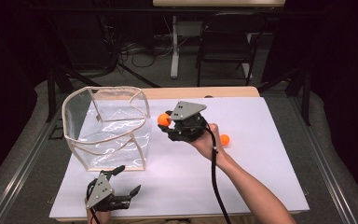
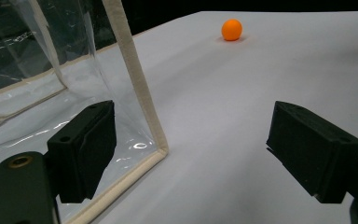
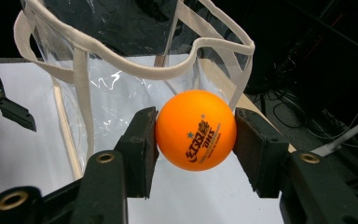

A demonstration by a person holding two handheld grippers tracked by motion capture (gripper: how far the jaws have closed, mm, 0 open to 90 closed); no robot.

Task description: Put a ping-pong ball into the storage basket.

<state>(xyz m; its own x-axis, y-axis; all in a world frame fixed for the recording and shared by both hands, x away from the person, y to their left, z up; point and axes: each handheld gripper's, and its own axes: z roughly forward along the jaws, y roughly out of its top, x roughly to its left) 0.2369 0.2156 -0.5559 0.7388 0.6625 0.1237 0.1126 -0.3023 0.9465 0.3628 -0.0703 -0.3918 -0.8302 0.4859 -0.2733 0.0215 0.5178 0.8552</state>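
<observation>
A ball (image 3: 196,129) sits clamped between the right gripper's (image 1: 166,122) fingers (image 3: 138,150), just beside the rim of a clear bag (image 1: 106,128) standing on the table (image 1: 261,186). A second ball (image 1: 224,139) lies on the table behind that gripper's hand, well apart from the fingers. The left gripper's (image 2: 191,149) fingers straddle the bag's near corner, one in front of its wall and the other out over bare table.

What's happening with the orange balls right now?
Right gripper shut on orange ball, held beside clear bag. Left gripper open, empty, at bag's corner. Second ball loose on table. Nothing in the way.
</observation>
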